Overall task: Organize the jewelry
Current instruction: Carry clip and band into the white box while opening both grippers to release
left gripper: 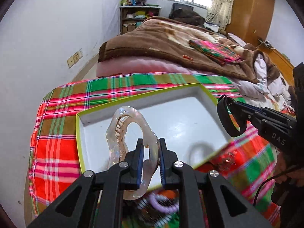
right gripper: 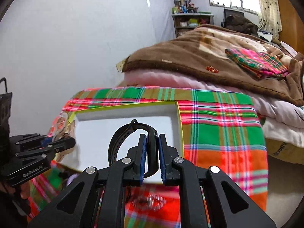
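Left wrist view: left gripper [left gripper: 150, 150] pinches a translucent hair claw clip [left gripper: 121, 133], held over the near part of the white, yellow-rimmed box [left gripper: 206, 93] on the plaid cloth [left gripper: 57, 133]; blurred purple jewelry [left gripper: 161, 205] lies nearer, outside the box. Right wrist view: right gripper [right gripper: 152, 146] clamps a black wristband [right gripper: 121, 134] above the box's near right part. Risk: both grippers converge on one box, so a collision could jar either piece loose onto the cloth.

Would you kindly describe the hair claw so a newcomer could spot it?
Find the plaid cloth, then the white box on it. Above the box, the left gripper is shut on the hair claw: clear and toothed, unlike the black band beside it.
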`<state>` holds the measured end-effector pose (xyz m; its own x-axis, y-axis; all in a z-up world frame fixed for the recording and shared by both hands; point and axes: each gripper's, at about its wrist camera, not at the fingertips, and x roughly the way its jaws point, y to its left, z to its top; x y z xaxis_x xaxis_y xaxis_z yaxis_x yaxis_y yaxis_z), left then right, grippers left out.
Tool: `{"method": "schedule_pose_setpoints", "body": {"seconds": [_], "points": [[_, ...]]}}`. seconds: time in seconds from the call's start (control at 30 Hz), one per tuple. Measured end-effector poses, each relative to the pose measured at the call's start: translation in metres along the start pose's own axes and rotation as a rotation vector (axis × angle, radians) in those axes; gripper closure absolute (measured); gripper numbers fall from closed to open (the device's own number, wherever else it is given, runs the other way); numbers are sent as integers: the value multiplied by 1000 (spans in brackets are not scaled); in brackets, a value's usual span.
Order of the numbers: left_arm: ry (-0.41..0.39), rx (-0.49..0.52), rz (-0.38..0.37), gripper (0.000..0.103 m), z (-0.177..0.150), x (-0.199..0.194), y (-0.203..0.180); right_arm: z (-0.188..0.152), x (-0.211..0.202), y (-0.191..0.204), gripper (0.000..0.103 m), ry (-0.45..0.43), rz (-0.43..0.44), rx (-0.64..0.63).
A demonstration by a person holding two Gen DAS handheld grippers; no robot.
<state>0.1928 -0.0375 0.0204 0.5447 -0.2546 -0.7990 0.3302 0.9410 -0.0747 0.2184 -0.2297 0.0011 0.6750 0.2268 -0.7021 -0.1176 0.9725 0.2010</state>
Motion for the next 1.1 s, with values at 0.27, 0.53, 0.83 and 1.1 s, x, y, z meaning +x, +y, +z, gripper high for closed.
{"method": "schedule_pose_setpoints", "body": {"seconds": [0.27, 0.53, 0.83, 1.1], "points": [[49, -35, 30, 87, 5, 32, 17, 13, 56, -4, 90, 82, -37, -14], [79, -30, 38, 87, 4, 52, 21, 17, 78, -3, 90, 99, -81, -45], [80, -37, 43, 87, 6, 53, 21, 18, 89, -2, 90, 116, -97, -60], [72, -49, 36, 72, 8, 50, 22, 18, 86, -3, 88, 96, -90, -42]]}}
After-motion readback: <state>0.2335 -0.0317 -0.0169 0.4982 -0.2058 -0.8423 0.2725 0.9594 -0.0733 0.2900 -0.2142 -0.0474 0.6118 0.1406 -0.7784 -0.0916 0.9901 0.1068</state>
